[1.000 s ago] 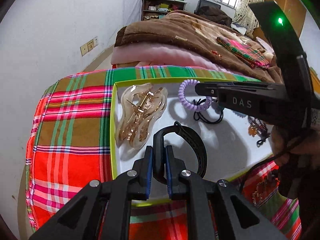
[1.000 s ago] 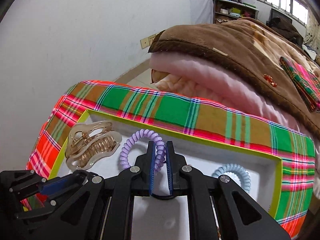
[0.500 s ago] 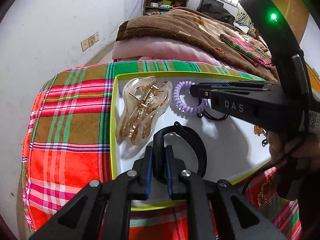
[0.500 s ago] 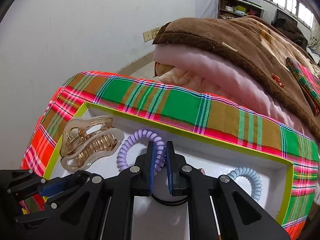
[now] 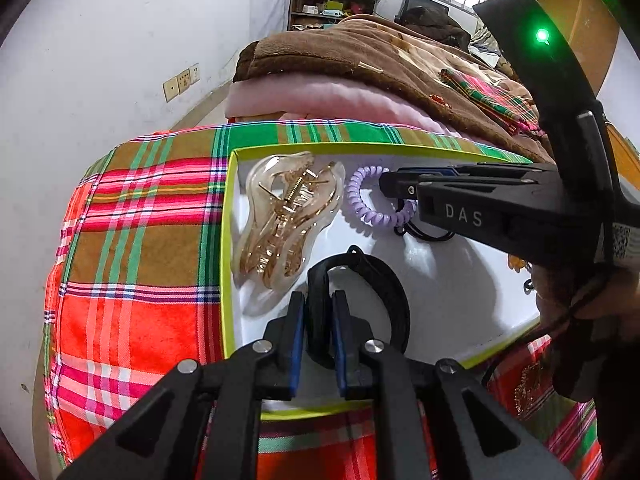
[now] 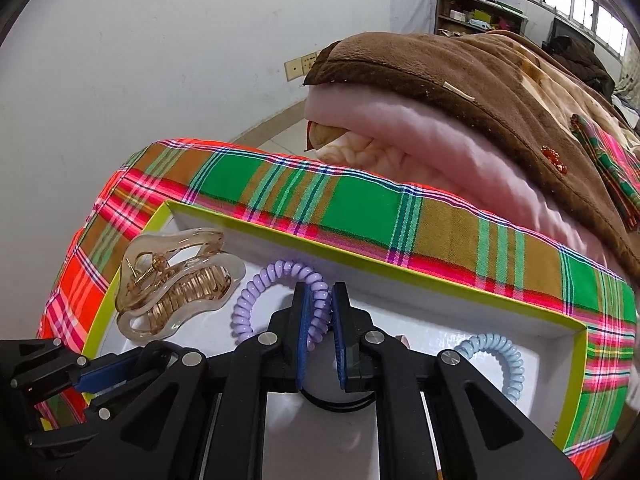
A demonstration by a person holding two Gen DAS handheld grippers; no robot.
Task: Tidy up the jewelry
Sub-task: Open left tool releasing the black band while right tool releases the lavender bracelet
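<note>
Fingers first: the left gripper (image 5: 318, 332) has its blue pads nipped tight on a black band (image 5: 376, 280), whose loop arcs over the white floor of the lime-rimmed tray (image 5: 228, 240). Left of it, by the tray's left wall, lies the amber claw clip (image 5: 286, 220). Next along, the purple coil tie (image 6: 280, 292), and the right gripper (image 6: 320, 332) is clamped on its right side, a thin black hair tie (image 6: 338, 404) looping just below the pads. Further right in the tray, a pale blue coil tie (image 6: 502, 360). The tray rests on plaid cloth (image 6: 360, 208).
</note>
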